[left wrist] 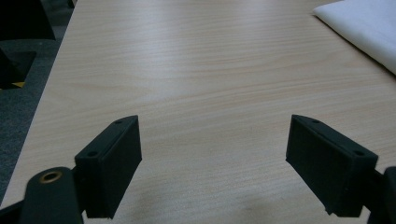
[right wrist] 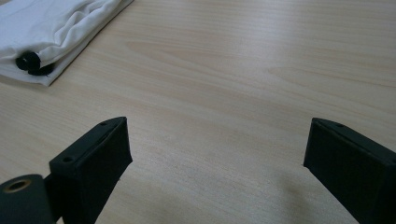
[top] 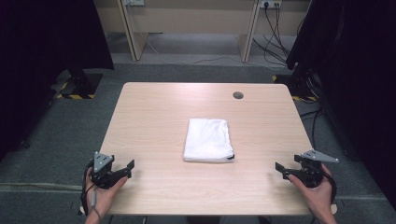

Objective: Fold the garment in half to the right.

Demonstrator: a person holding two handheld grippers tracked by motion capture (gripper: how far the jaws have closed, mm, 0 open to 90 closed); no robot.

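The high view looks forward and down over the whole table [top: 154,102]. Each gripper view sits low and close over the wood, facing inward. All three share the white cloth [top: 208,139] mid-table.

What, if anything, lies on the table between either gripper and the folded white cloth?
Nothing visible does. Bare wooden table separates the left gripper and the right gripper from the folded white cloth; both grippers are open.
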